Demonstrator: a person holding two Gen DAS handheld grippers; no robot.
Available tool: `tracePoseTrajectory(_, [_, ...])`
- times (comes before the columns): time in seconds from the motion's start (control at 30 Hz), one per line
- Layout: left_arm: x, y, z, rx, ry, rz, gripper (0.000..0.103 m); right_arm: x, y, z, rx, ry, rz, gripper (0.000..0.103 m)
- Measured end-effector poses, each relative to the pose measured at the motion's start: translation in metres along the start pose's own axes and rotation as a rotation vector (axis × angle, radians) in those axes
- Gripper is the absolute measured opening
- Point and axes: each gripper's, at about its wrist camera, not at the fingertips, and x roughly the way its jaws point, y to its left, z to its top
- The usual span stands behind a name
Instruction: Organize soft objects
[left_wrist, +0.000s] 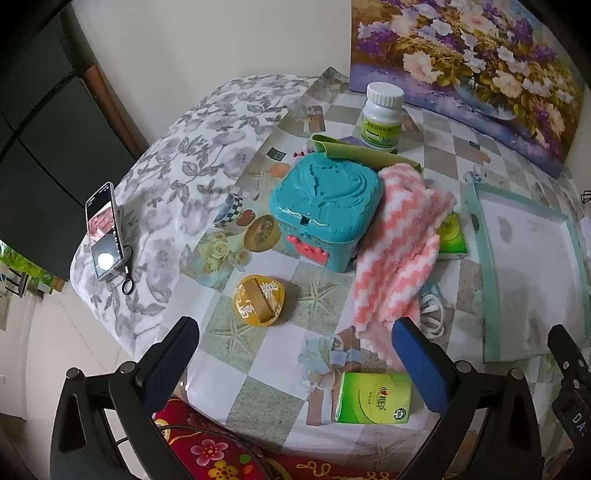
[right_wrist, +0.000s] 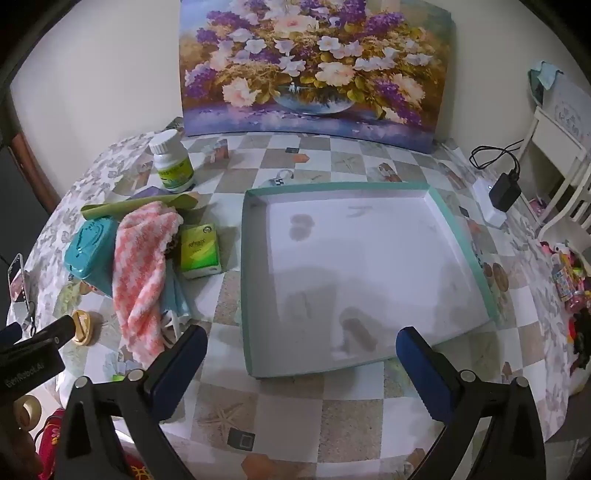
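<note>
Hanging limp off the box (left_wrist: 325, 210), the towel (left_wrist: 391, 251) looks light, floppy, best pinched at its near hem, just ahead of the left claw (left_wrist: 295, 354). Both claws gape, empty; the right (right_wrist: 301, 356) faces the tray (right_wrist: 247, 280).

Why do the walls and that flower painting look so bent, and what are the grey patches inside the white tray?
Left wrist view: the fisheye lens bows the painting and darkens the corners; the phone screen glares white. Right wrist view: same curving at the edges; the grey patches in the tray look partly like soft shadows, partly like stains, hard to separate. Both are slightly soft.
</note>
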Motion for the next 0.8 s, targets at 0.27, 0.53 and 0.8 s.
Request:
tracePoseTrajectory(0.27, [0.006, -0.005, 0.000, 0.046, 0.032, 0.017, 0.103, 0.001, -0.004, -0.001, 0.008, -0.002, 0.002, 0.103])
tracePoseTrajectory(0.53, [0.010, -0.002, -0.001, 0.050, 0.044, 0.016, 0.103, 0.003, -0.004, -0.001, -0.002, 0.006, -0.012, 0.103])
tracePoseTrajectory(0.8, [0.013, -0.002, -0.001, 0.050, 0.052, 0.023, 0.103, 0.003, -0.002, -0.002, -0.006, 0.010, -0.017, 0.103])
